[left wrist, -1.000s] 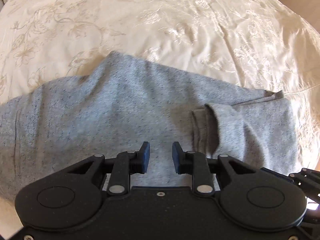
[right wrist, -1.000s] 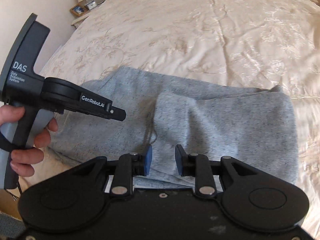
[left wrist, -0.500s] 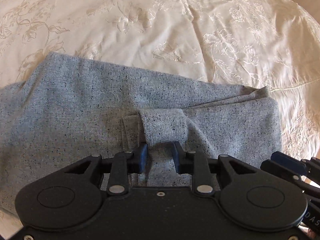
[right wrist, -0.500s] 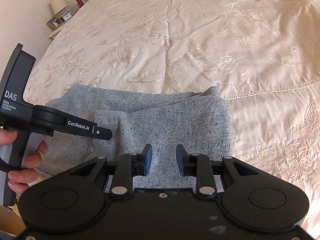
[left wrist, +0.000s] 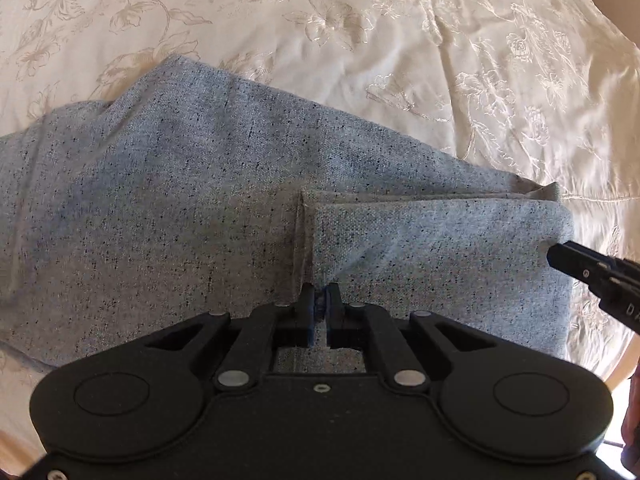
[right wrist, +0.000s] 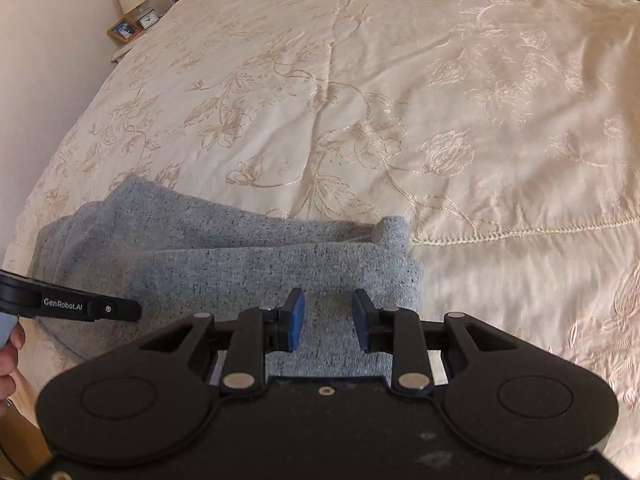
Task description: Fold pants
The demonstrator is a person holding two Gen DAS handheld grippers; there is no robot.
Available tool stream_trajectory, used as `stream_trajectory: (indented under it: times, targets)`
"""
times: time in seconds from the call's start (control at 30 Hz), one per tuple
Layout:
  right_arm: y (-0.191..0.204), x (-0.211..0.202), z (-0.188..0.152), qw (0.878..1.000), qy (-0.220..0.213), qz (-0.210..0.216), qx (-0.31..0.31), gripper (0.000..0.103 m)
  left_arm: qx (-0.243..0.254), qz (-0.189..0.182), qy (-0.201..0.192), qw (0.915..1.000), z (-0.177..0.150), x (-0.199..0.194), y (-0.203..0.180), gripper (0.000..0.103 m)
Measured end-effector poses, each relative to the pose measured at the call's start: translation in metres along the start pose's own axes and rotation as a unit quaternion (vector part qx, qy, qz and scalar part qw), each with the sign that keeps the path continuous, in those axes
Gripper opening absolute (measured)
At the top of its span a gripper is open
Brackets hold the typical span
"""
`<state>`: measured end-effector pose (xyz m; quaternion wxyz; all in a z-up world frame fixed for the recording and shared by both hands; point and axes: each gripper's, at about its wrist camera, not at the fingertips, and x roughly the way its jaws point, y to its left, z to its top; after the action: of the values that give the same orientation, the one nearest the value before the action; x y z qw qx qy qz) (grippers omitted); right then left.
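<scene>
Left wrist view: your left gripper [left wrist: 319,294] has its fingers pinched together on a bit of grey fabric at the near hem of the pants [left wrist: 160,216], right beside the edge of the folded-over layer. Pants lie on the bed [left wrist: 360,40], partly folded, one layer doubled across the right half. Cream embroidered bedspread underneath. Your right gripper's tip pokes in at the far right edge. Right wrist view: right gripper [right wrist: 328,316] hovers over the pants' right end with its blue-padded fingers [right wrist: 295,312] spread apart, nothing between them but fabric below. Left gripper's side arm shows at left, marked GenRobot.AI. Nightstand [right wrist: 127,36] with lamp in far corner.
</scene>
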<state>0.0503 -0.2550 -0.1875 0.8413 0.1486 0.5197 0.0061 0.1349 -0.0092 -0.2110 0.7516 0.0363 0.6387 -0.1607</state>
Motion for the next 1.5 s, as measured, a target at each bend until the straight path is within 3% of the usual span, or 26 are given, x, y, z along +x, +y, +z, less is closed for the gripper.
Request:
stream_trajectory:
  times: [0.13, 0.2, 0.3, 0.43, 0.53, 0.63, 0.77, 0.93, 1.07, 1.13, 1.23, 1.37, 1.5]
  targets:
    - [-0.014, 0.035, 0.015, 0.999, 0.029, -0.040, -0.022, 0.025, -0.001, 0.022, -0.004, 0.9998, 0.001, 0.013, -0.005, 0.019]
    - [-0.026, 0.051, 0.020, 0.998, 0.051, -0.036, -0.009, 0.019, -0.009, 0.030, 0.001, 0.9995, 0.003, 0.019, -0.006, 0.020]
    - [-0.029, 0.050, 0.023, 0.998, 0.050, -0.027, -0.002, 0.020, -0.018, 0.041, -0.004, 0.9990, 0.004, 0.012, -0.007, 0.020]
    - [-0.025, 0.035, 0.021, 0.999, 0.034, -0.020, -0.005, 0.027, -0.008, 0.065, -0.050, 0.9966, -0.002, -0.019, -0.011, 0.019]
    - [-0.026, 0.040, 0.020, 0.999, 0.040, -0.021, -0.007, 0.027, 0.007, 0.059, -0.066, 0.9960, -0.004, -0.027, -0.019, 0.019]
    - [-0.028, 0.051, 0.020, 0.998, 0.051, -0.023, -0.003, 0.026, 0.025, 0.058, -0.042, 0.9971, -0.001, -0.007, -0.028, 0.020]
    - [-0.022, 0.048, 0.020, 0.998, 0.048, -0.027, -0.019, 0.027, 0.017, 0.073, 0.020, 0.9970, 0.000, 0.035, -0.026, 0.020]
    - [-0.018, 0.017, 0.005, 0.999, 0.034, -0.013, -0.026, 0.027, 0.017, 0.067, -0.012, 0.9975, -0.013, 0.004, -0.025, 0.020]
    - [-0.010, -0.005, -0.027, 0.998, 0.043, 0.003, -0.039, 0.027, 0.019, 0.044, -0.022, 0.9986, -0.037, -0.017, -0.025, 0.020]
    - [-0.004, -0.008, -0.045, 0.997, 0.055, 0.004, -0.049, 0.027, 0.018, 0.032, -0.004, 0.9993, -0.048, -0.013, -0.025, 0.020]
    - [0.002, -0.005, -0.068, 0.995, 0.078, 0.000, -0.063, 0.027, 0.017, 0.051, 0.018, 0.9984, -0.060, 0.006, -0.027, 0.020]
    - [0.008, -0.001, -0.079, 0.994, 0.086, -0.011, -0.063, 0.028, 0.007, 0.058, 0.016, 0.9982, -0.061, 0.015, -0.029, 0.019]
    - [0.016, -0.007, -0.071, 0.996, 0.072, -0.009, -0.056, 0.030, -0.010, 0.043, 0.001, 0.9990, -0.054, 0.002, -0.023, 0.020]
